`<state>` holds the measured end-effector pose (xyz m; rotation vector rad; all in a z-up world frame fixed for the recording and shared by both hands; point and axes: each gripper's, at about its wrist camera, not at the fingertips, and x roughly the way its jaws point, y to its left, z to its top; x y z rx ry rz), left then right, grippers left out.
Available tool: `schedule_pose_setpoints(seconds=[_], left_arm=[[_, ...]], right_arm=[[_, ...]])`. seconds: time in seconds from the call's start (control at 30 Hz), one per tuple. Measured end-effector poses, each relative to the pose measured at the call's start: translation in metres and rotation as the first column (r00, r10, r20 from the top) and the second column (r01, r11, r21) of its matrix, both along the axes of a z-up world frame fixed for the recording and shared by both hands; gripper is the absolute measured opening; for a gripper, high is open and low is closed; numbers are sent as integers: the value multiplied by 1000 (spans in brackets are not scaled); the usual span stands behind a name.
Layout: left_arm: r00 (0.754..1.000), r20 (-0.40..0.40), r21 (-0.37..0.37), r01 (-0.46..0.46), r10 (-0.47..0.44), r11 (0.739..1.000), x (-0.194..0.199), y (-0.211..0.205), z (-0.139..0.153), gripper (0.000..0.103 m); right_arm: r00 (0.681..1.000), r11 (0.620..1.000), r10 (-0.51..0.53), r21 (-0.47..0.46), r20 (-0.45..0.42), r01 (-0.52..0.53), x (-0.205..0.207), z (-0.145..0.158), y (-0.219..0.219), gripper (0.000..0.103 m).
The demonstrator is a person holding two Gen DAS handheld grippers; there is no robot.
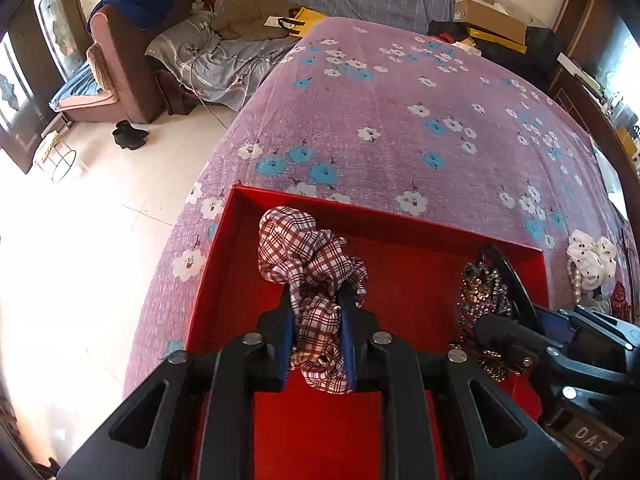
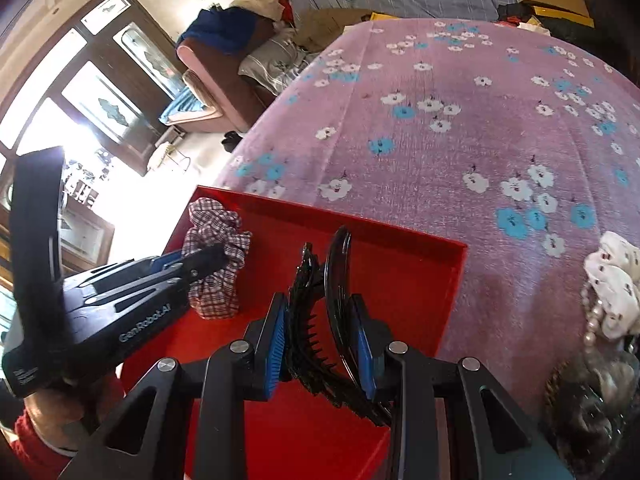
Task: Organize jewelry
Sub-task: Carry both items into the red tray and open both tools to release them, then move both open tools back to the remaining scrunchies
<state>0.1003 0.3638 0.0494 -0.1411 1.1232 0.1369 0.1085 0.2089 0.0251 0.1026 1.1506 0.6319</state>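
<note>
**Scrunchie and hair claw over the red tray**

While the left tongs (image 1: 318, 312) clench a plaid scrunchie (image 1: 308, 256) above the red tray (image 1: 400, 236), the right tongs (image 2: 322, 316) grip a black hair claw (image 2: 320, 304), long axis toward the frame's top. White scrunchie (image 2: 612, 280) and pearls (image 2: 592, 320) lie lower right on the floral bed (image 2: 460, 140). "GenRobot.AI" marks the left tool.

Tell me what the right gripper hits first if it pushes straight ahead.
Probably the red tray's floor: the right gripper, shut on a black toothed hair clip, points down into it. Depth is unclear.
</note>
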Motion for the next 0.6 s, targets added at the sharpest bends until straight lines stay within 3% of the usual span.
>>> schedule_pose_setpoints(seconds=[0.3, 0.43, 0.6], left_arm=[[999, 41, -22, -20, 21, 1000, -8, 6, 12, 40], [996, 75, -36, -36, 39, 999, -22, 8, 29, 43], [990, 123, 19, -79, 76, 997, -44, 5, 61, 51]], right_arm=[[1000, 1000, 11, -20, 14, -11, -2, -5, 9, 36], [998, 1000, 19, -12, 52, -18, -6, 6, 12, 63], [995, 999, 32, -9, 92, -32, -19, 25, 5, 65]])
